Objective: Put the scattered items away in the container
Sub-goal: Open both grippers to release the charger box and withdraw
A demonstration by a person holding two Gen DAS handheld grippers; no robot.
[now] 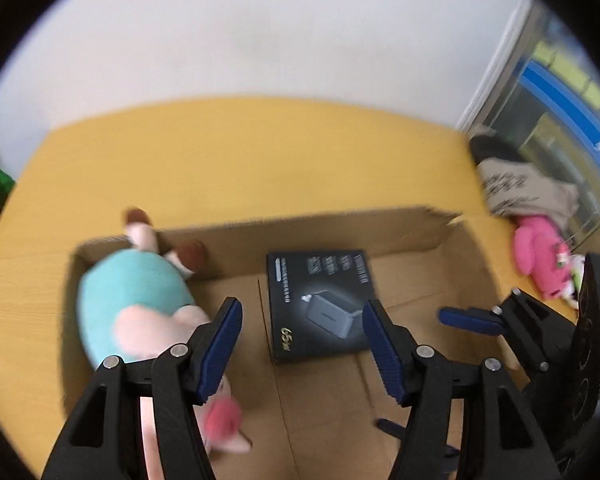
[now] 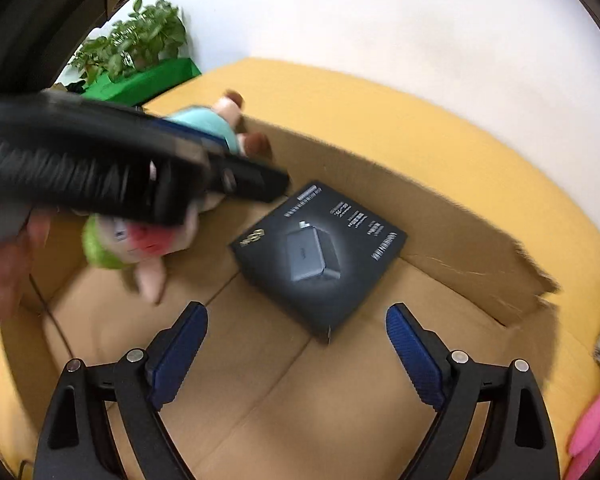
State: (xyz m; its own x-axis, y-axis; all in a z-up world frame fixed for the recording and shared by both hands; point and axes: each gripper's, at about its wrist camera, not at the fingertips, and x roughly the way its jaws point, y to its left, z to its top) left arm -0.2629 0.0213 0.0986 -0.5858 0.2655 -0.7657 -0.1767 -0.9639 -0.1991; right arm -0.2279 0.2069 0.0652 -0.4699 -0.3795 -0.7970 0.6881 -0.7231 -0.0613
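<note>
You are working over a yellow table (image 1: 240,152) that is filling the middle of both views. The cardboard box (image 1: 340,226), your container, is sitting open across the centre and lower half of each frame. Inside it, a plush pig in a teal top (image 1: 136,300) is lying at the left, and a black charger box (image 1: 320,304) is lying flat at the centre of the floor. A pink plush toy (image 1: 540,260) is still lying outside, at the right edge of the left wrist view, beside some grey printed fabric (image 1: 520,188).

Judged from this, the step in hand is reaching for a remaining item. You are advised to clear the box wall, approach the pink toy from above and close on its bulk, not a limb.

The left gripper (image 1: 302,316) is standing partly spread and is holding nothing. The right gripper (image 2: 296,322) is also standing apart over bare cardboard, gripping and touching nothing.
</note>
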